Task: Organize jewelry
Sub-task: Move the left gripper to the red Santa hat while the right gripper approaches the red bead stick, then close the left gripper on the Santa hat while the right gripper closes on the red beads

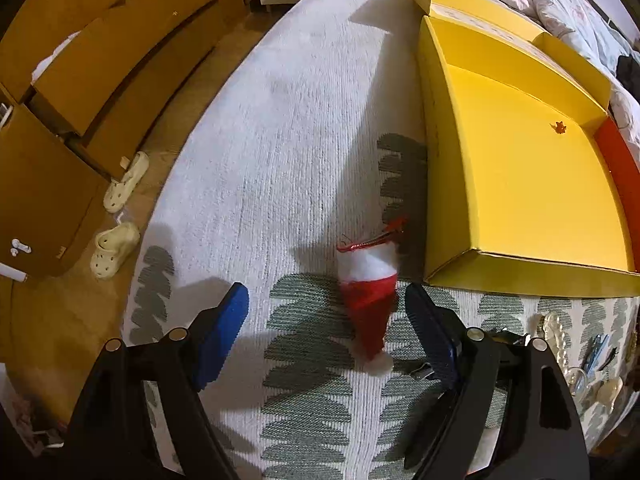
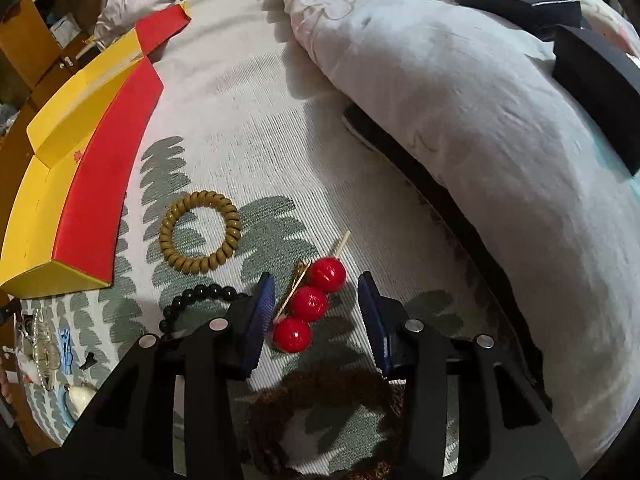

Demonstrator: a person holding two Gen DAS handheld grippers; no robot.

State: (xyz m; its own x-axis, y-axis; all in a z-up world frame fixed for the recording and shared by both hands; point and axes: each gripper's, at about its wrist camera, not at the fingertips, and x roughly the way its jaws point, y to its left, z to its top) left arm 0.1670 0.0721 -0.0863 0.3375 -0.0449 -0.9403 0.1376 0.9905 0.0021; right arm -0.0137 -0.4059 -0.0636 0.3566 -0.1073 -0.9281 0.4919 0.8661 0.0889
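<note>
In the left wrist view a red and white Santa-hat hair clip [image 1: 370, 296] lies on the patterned bed cover, between the fingers of my open left gripper [image 1: 326, 312]. The open yellow box [image 1: 520, 168] sits just right of it, with a small orange piece [image 1: 559, 126] inside. In the right wrist view a hairpin with three red balls [image 2: 310, 302] lies between the fingers of my open right gripper [image 2: 316, 304]. An olive spiral hair tie [image 2: 200, 237] and a black bead bracelet [image 2: 200, 304] lie to the left. The yellow and red box [image 2: 96, 184] is at far left.
A pile of small jewelry [image 1: 580, 360] lies right of the left gripper, also at the lower left of the right wrist view [image 2: 44, 352]. A crumpled duvet [image 2: 460, 120] with dark boxes [image 2: 520, 4] fills the right. A brown fuzzy ring [image 2: 320, 420] lies under the right gripper. Slippers [image 1: 116, 248] are on the floor.
</note>
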